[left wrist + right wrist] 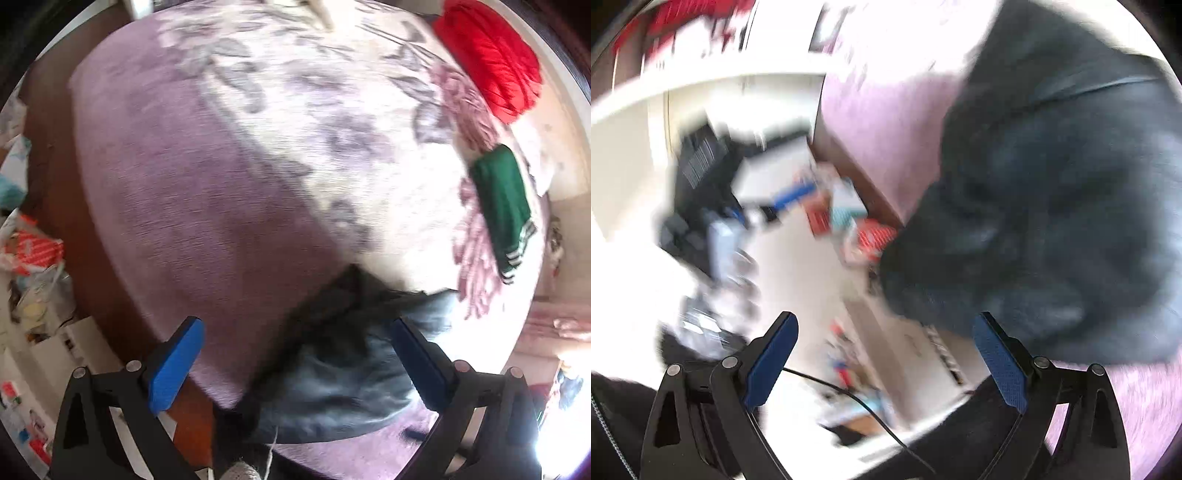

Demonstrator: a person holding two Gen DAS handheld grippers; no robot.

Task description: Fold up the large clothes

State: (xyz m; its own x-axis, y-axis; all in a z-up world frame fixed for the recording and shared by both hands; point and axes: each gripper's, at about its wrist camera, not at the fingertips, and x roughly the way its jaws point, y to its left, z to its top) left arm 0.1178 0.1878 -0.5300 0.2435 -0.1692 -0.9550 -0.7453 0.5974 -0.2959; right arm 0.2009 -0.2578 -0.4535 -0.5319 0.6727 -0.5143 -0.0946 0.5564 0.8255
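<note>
Left wrist view: your left gripper (pixel 295 354) is spread wide with nothing in it, and the dark blue-grey garment (pixel 332 369) lies bunched on the purple bedspread (pixel 192 206) near the bed's edge, folded red (pixel 491 59) and green clothes (pixel 502 206) well apart. Right wrist view, blurry: your right gripper (pixel 884 354) is wide open too, empty, with the garment (pixel 1052 221) just beyond its right finger.

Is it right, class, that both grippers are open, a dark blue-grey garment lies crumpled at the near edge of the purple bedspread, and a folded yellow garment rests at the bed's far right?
Not quite. The folded garment at the far right is green with white stripes, not yellow, as the left wrist view shows. The rest stands: the left gripper and right gripper are open, and the dark blue-grey garment lies crumpled on the purple bedspread.
</note>
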